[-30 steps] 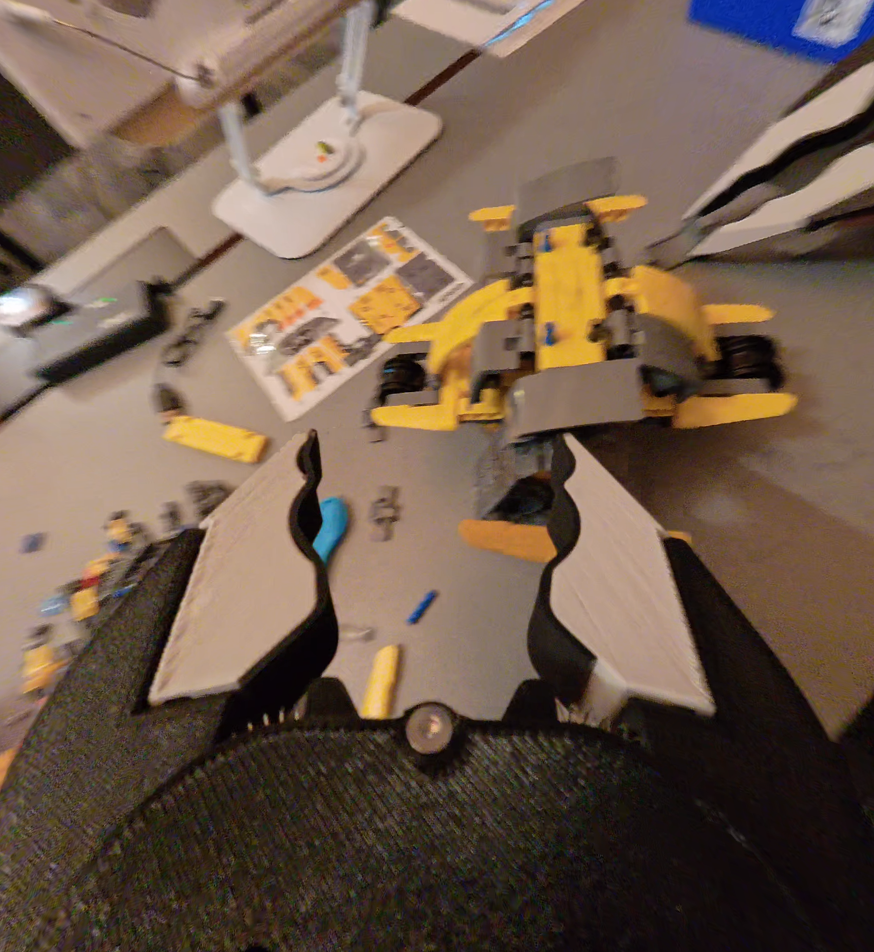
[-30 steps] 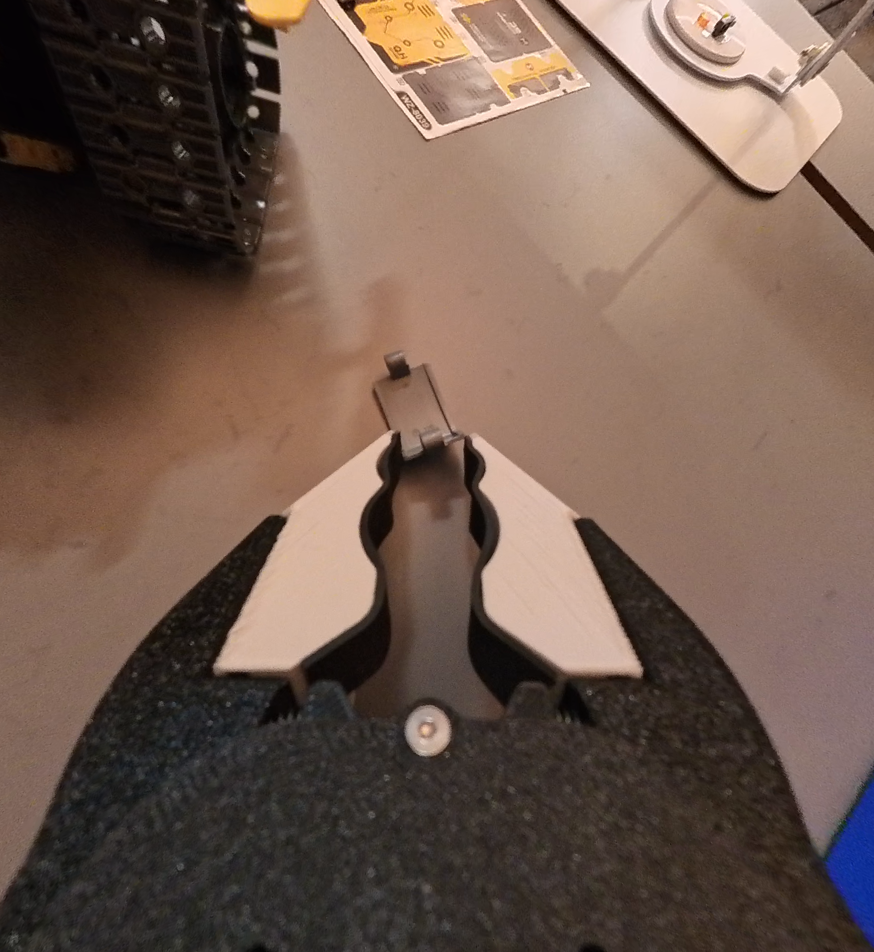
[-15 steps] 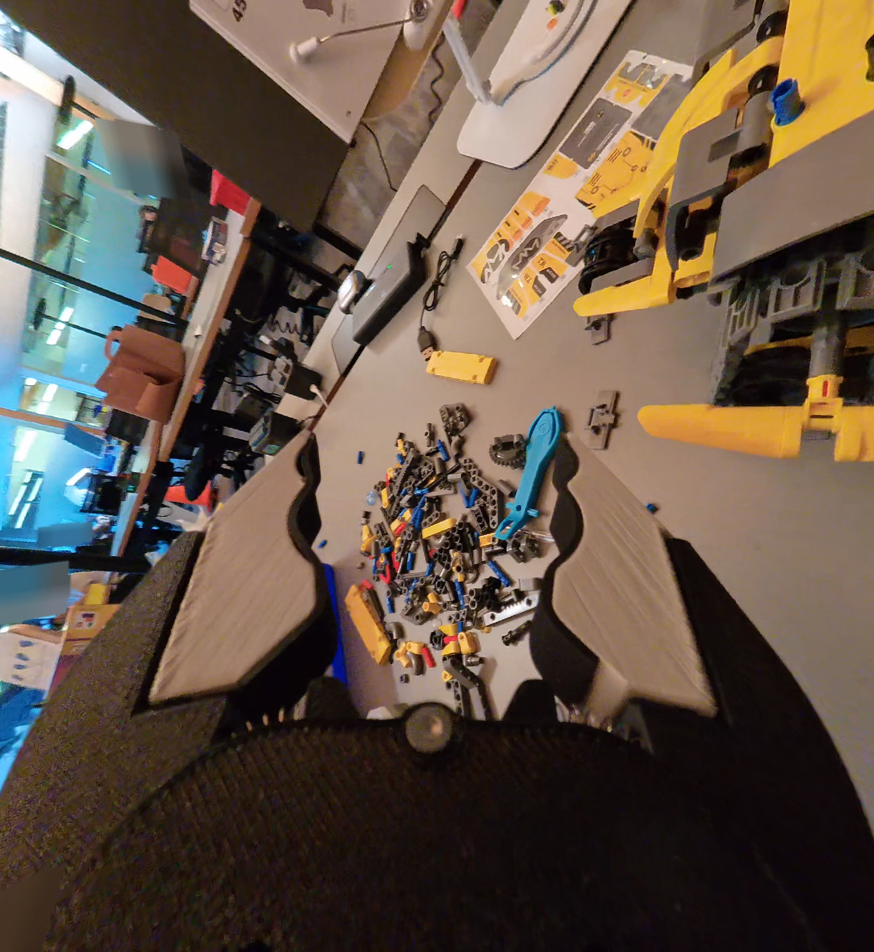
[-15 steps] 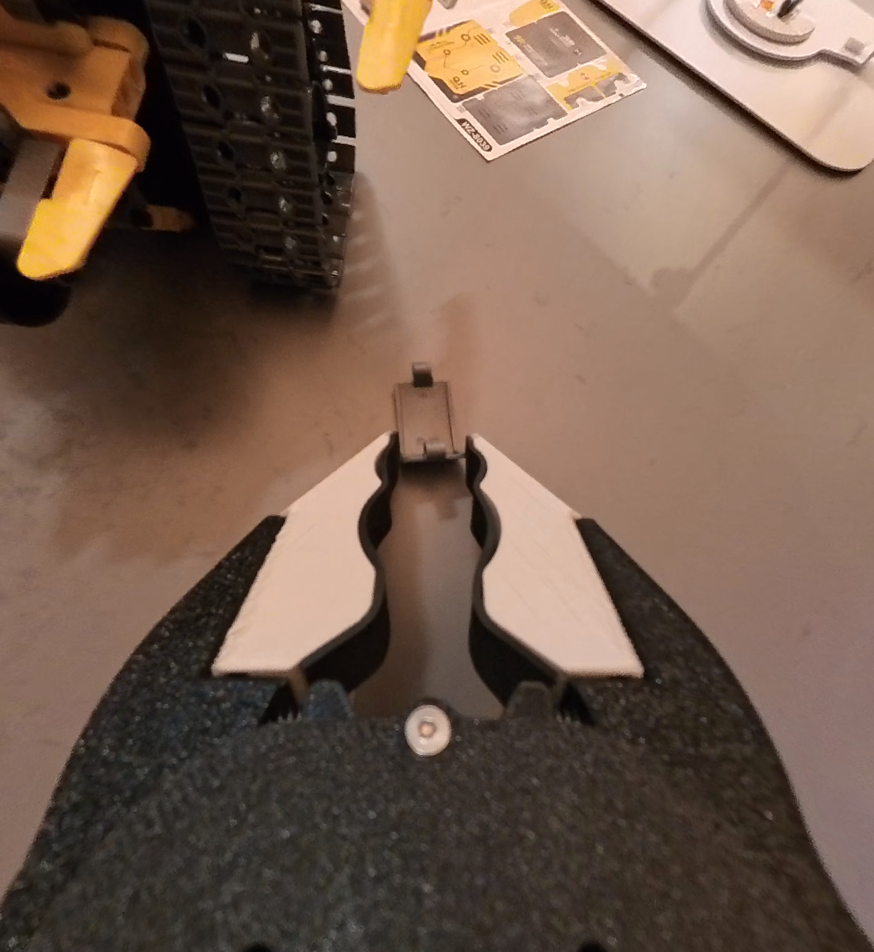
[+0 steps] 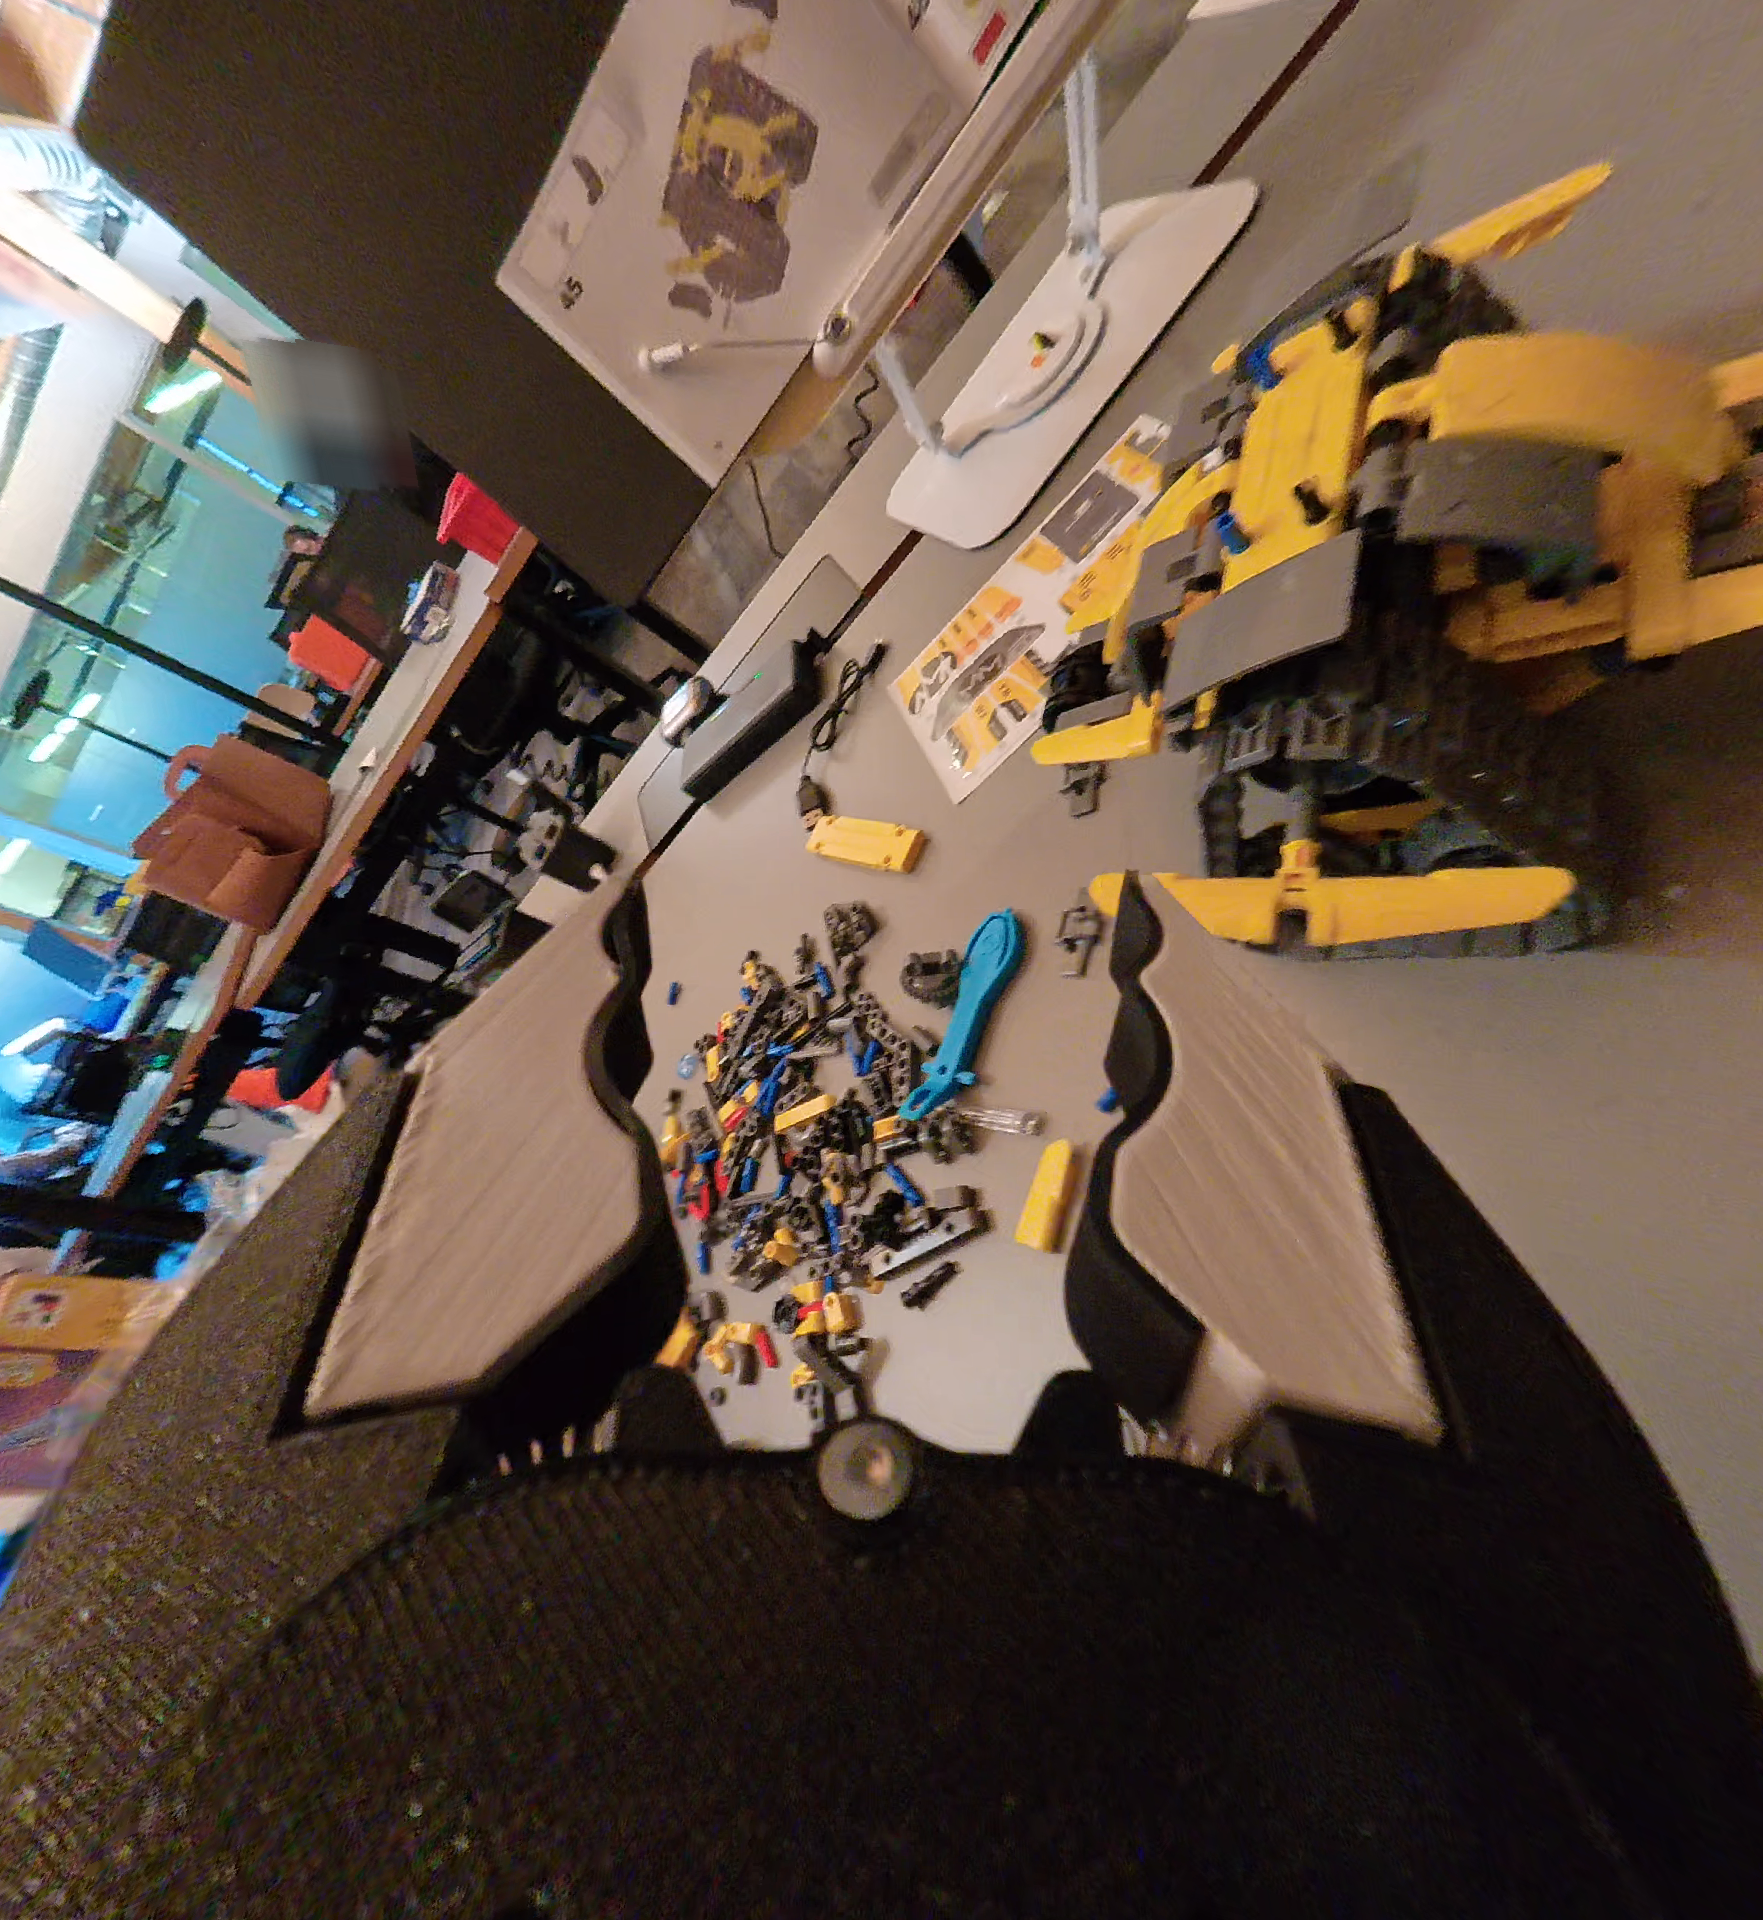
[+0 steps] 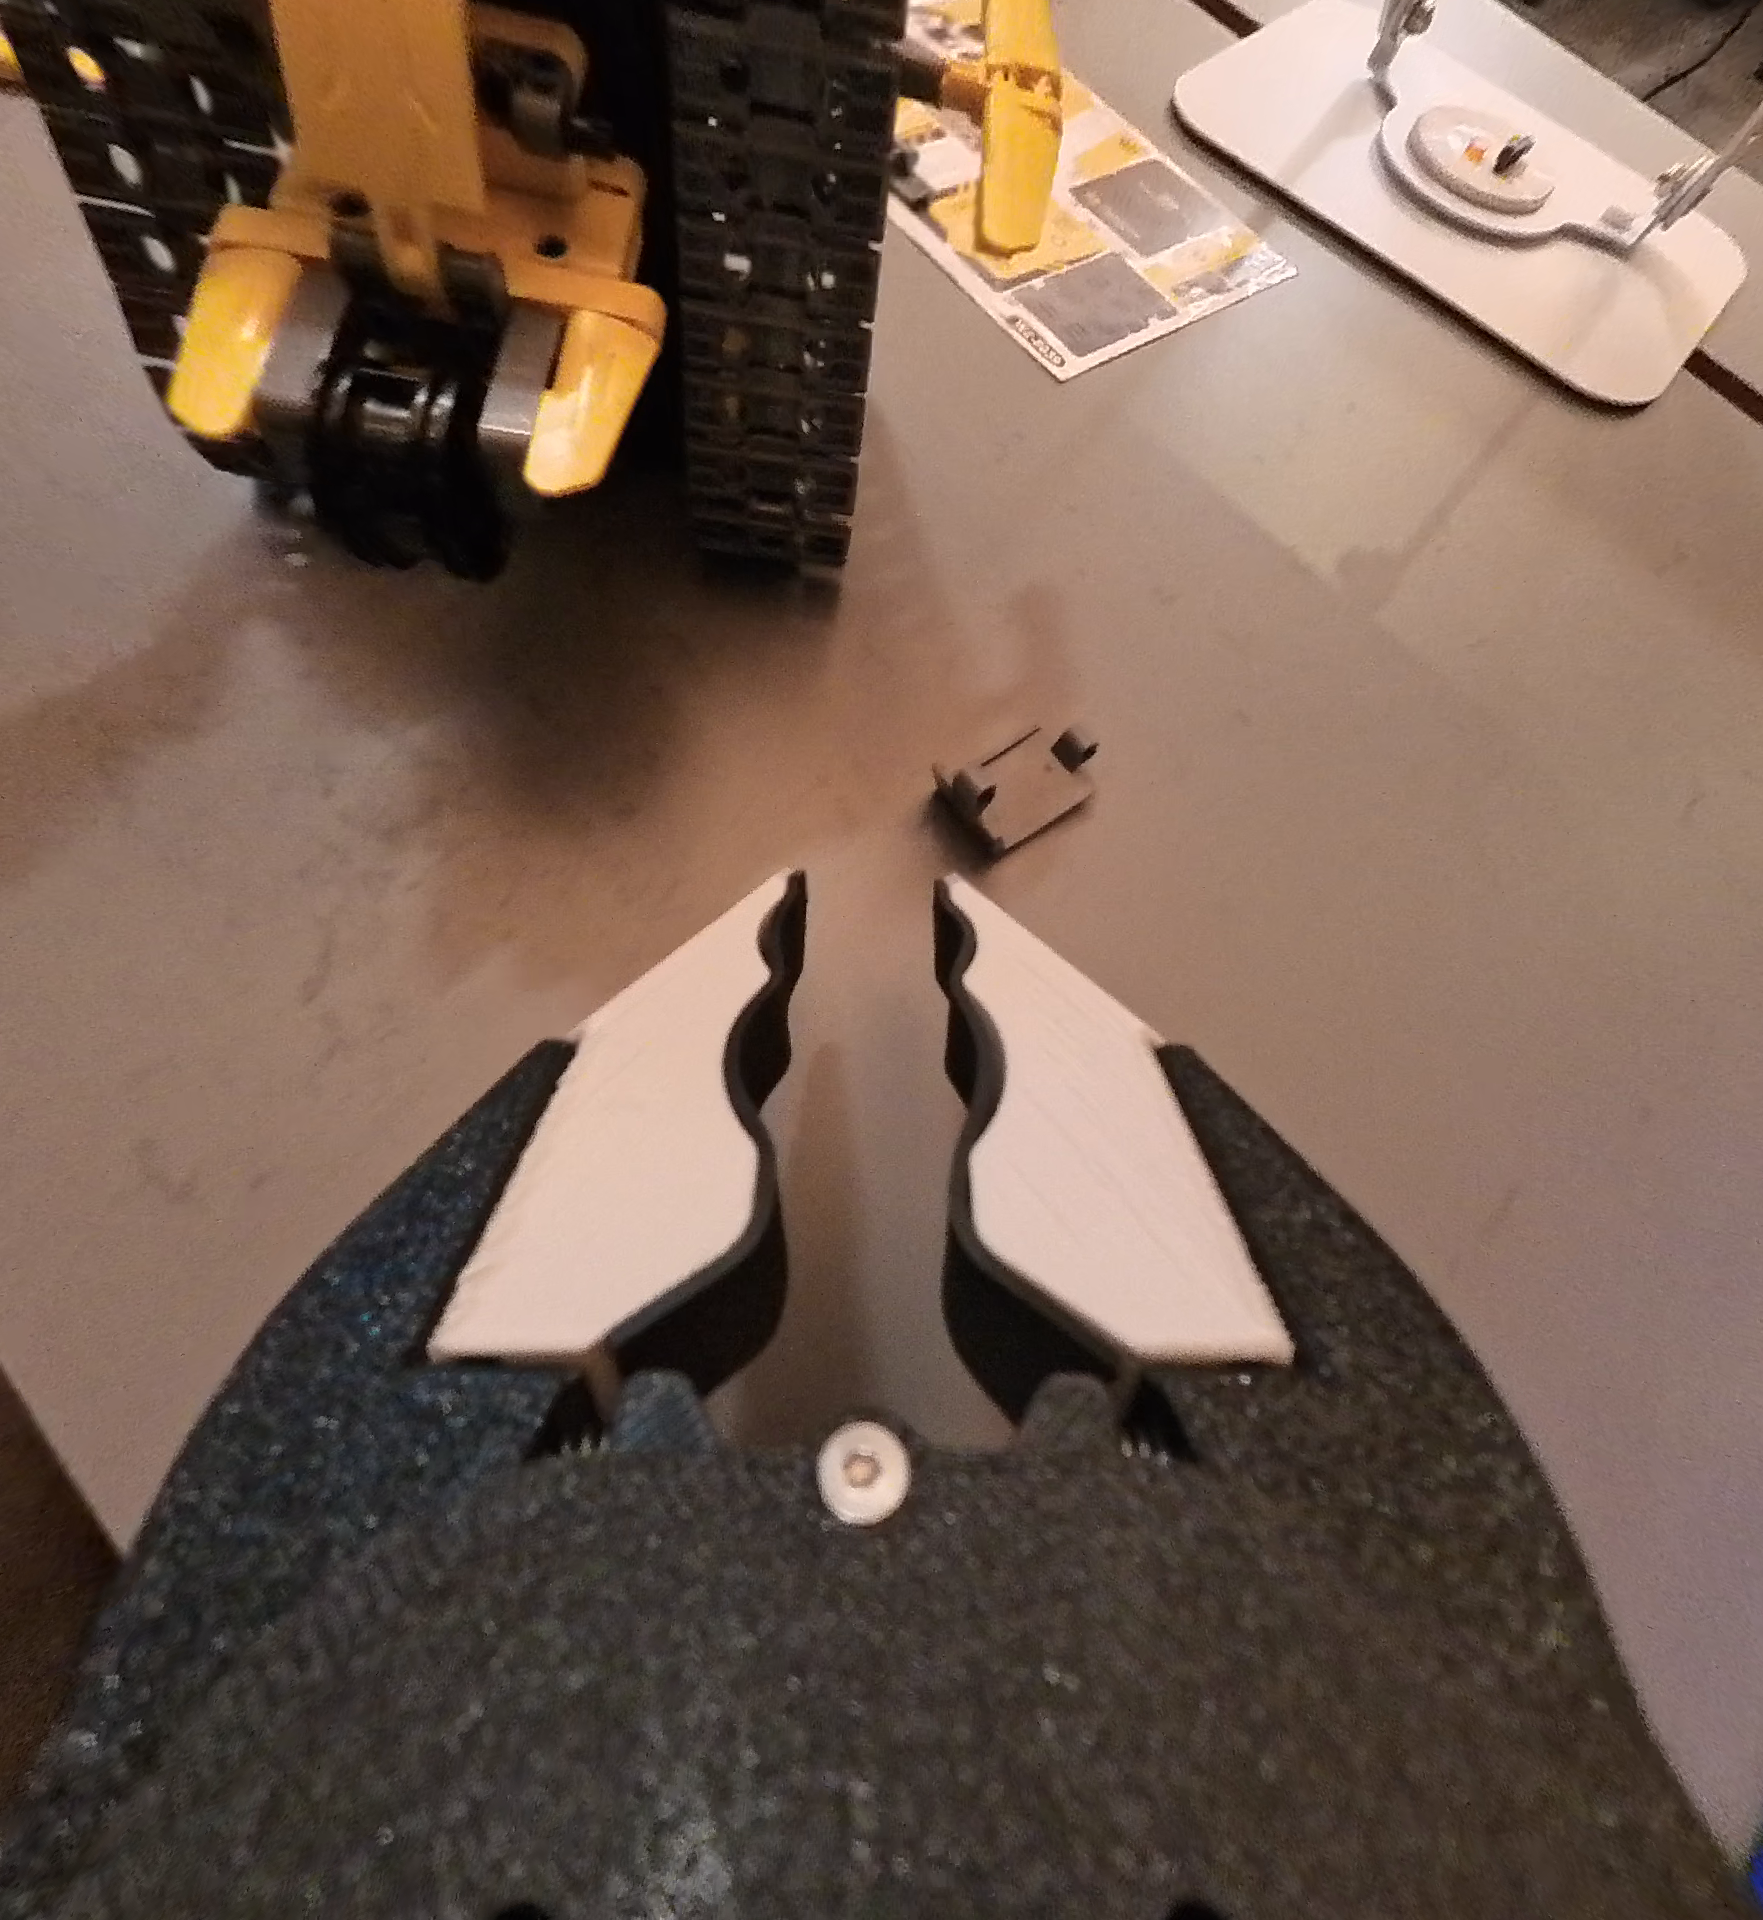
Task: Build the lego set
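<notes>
Small grey clip piece (image 6: pixel 1014 787) lying loose on grey table (image 6: pixel 1376 831), just ahead of right gripper (image 6: pixel 869 902); jaws narrowly parted, holding nothing; left gripper (image 5: pixel 872 925) gaping wide, empty, hovering over loose parts pile (image 5: pixel 815 1132); tracked yellow model (image 5: pixel 1396 582) standing part-built beside pile.

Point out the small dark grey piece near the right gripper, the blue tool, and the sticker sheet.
Small dark grey piece (image 6: pixel 1014 792), right wrist view, its flat top.
Blue tool (image 5: pixel 972 1006), left wrist view, mid-handle.
Sticker sheet (image 6: pixel 1126 249), right wrist view, its printed face.
</notes>
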